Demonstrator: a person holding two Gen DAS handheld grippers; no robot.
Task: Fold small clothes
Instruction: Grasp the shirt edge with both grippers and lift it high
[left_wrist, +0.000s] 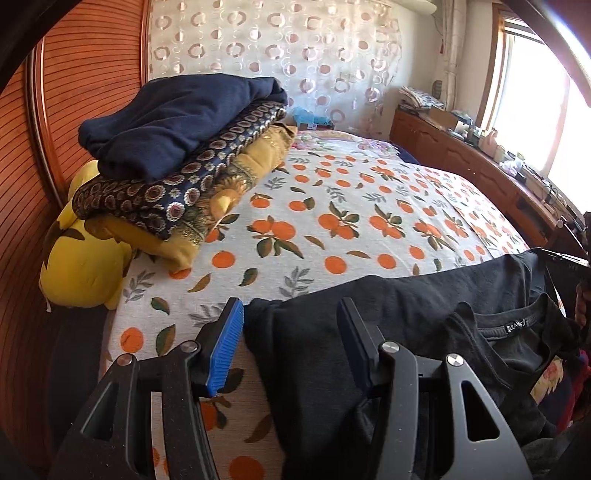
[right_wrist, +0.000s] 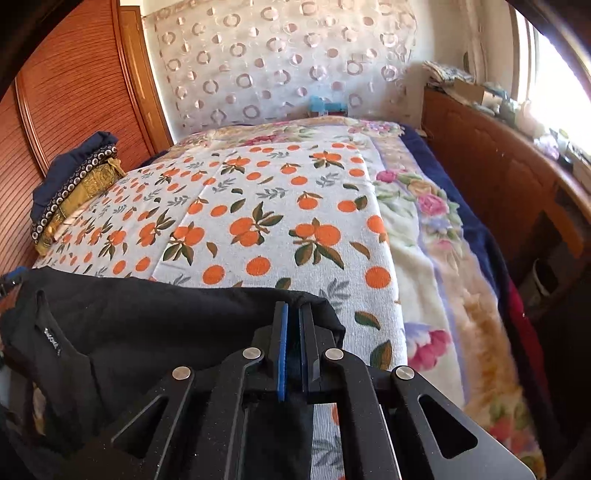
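Left wrist view: my left gripper (left_wrist: 291, 325) has ribbed blue rubber pads on matte black metal arms, and its jaws stand wide apart, straddling the near-left corner of a black T-shirt (left_wrist: 388, 332) without pinching it. The shirt is soft, limp knit cotton, rumpled, its round collar and small woven neck label turned up; it lies along the near edge of the bed (left_wrist: 332, 192). My right gripper (right_wrist: 293, 332) has its jaws drawn nearly together, clamped on the shirt's opposite corner, the cloth bunched between the pads.

The bed carries a nubby white cover printed with oranges and green leaves. Beside it, toward the right edge, a fluffy floral blanket (right_wrist: 424, 236) shows. At the far-left corner a stack of folded clothes (left_wrist: 177, 147) rises: dark navy fleece on top, a patterned blue piece under it, mustard fabric at the bottom. A yellow plush toy (left_wrist: 81, 266) sits against it. A ribbed wooden headboard (left_wrist: 85, 74) curves along the left; a sheer curtain (left_wrist: 277, 48) with ring patterns hangs behind.
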